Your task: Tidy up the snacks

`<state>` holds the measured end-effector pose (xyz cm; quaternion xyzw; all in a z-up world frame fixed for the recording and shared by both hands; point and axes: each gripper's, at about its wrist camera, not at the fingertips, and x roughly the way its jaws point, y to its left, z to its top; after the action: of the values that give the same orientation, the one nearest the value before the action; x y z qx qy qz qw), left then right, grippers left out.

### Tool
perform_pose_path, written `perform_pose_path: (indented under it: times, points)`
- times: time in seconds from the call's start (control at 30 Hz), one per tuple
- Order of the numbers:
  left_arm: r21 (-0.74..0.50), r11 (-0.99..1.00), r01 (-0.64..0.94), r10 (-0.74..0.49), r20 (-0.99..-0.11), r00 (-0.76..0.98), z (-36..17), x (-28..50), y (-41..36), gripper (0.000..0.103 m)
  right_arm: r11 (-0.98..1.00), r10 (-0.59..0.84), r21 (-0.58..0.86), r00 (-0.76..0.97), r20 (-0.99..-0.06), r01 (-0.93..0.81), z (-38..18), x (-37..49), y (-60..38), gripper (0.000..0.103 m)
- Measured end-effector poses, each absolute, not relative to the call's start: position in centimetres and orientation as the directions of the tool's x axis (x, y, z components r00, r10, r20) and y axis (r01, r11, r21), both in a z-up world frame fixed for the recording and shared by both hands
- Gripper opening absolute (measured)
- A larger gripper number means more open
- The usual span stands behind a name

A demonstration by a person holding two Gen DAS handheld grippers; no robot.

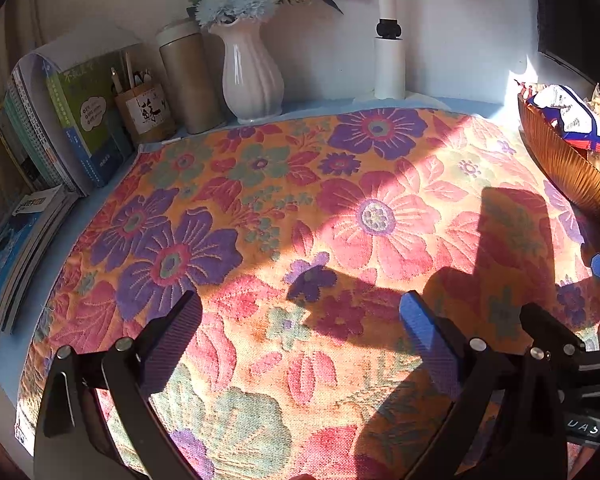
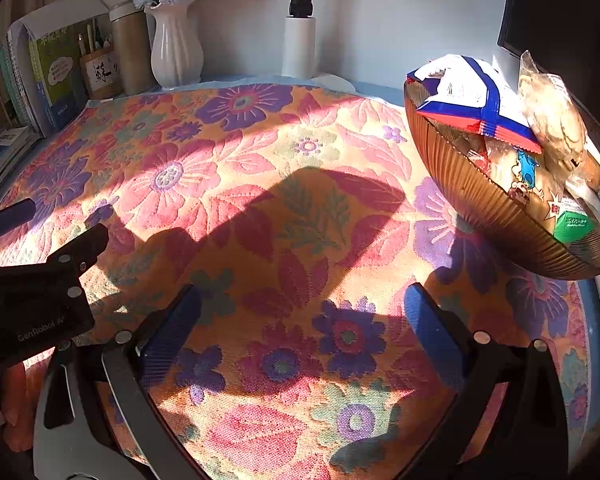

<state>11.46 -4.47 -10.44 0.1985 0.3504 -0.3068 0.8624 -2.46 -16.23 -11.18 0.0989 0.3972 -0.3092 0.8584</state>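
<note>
A ribbed brown bowl (image 2: 500,216) sits at the right edge of the floral cloth, piled with snack packets. On top lie a white, blue and red packet (image 2: 472,100) and a clear bag of pastries (image 2: 556,120). The same bowl (image 1: 568,168) shows at the far right of the left wrist view. My right gripper (image 2: 302,314) is open and empty over the cloth, down and left of the bowl. My left gripper (image 1: 300,320) is open and empty over the cloth's middle; part of it (image 2: 40,280) shows at the left of the right wrist view.
Along the back wall stand a white vase with blue flowers (image 1: 252,76), a tan tumbler (image 1: 188,80), a pen holder (image 1: 144,108), upright books (image 1: 60,120) and a white lamp post (image 1: 388,64). More books (image 1: 16,256) lie flat at the left. A dark monitor (image 2: 560,20) stands behind the bowl.
</note>
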Motion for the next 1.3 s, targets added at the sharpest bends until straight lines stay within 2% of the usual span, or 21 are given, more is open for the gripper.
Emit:
perform_pose_path:
  times: [1.3]
  points:
    - [0.162, 0.724, 0.67, -0.362, -0.738, 0.569, -10.83, 11.77, -4.87, 0.098, 0.789, -0.452, -0.078, 0.49, -0.745, 0.61, -11.28, -2.34, -16.15, 0.1]
